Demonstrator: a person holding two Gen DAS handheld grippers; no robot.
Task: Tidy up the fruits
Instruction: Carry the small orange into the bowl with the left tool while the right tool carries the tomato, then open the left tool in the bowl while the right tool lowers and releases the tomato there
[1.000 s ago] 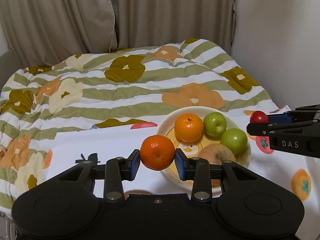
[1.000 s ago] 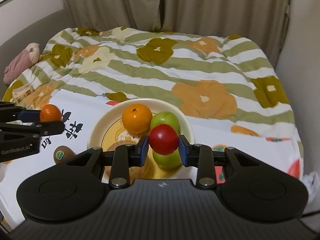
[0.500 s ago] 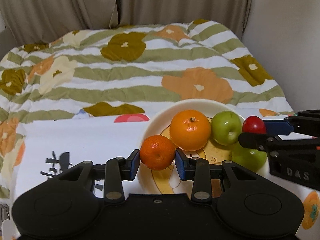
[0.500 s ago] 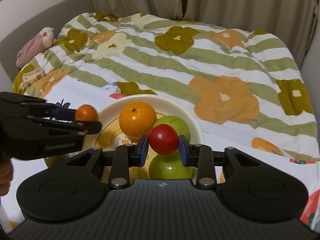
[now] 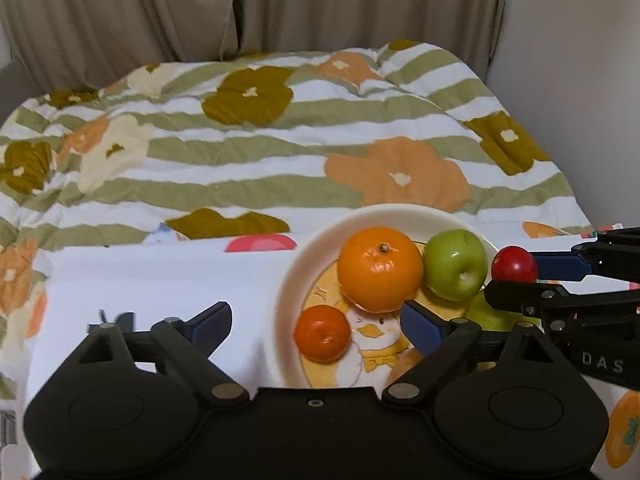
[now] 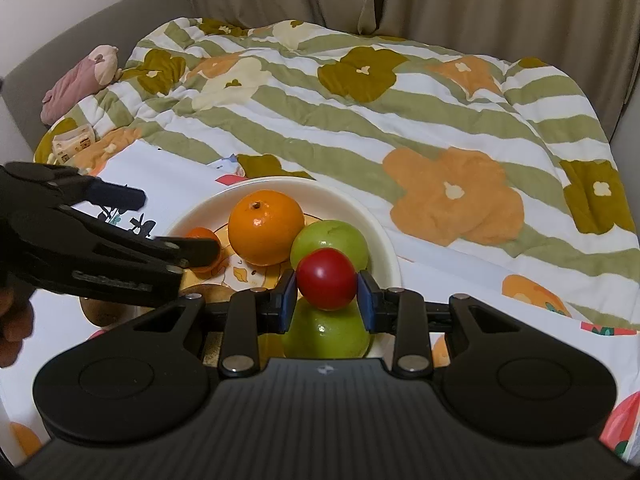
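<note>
A cream plate (image 5: pixel 288 292) (image 6: pixel 380 240) holds a big orange (image 5: pixel 380 268) (image 6: pixel 266 232), a green apple (image 5: pixel 456 264) (image 6: pixel 336 240), a second green apple (image 6: pixel 326 332) and a small mandarin (image 5: pixel 323 333) (image 6: pixel 200 234). My left gripper (image 5: pixel 316 326) is open, its jaws wide on either side of the mandarin, which lies on the plate. My right gripper (image 6: pixel 326 296) is shut on a small red fruit (image 6: pixel 326 278) (image 5: pixel 514 265) and holds it above the plate's right side, over the apples.
The plate stands on a white printed cloth (image 5: pixel 160 280) over a flowered quilt (image 5: pixel 260 152). A brown kiwi (image 6: pixel 98 312) lies left of the plate. A pink soft toy (image 6: pixel 80 84) and a small packet (image 6: pixel 74 144) lie far left. Curtains hang behind.
My left gripper moved forward over the plate and opened, letting the mandarin drop onto the plate. My right gripper kept its hold on the red fruit and moved slightly closer over the plate.
</note>
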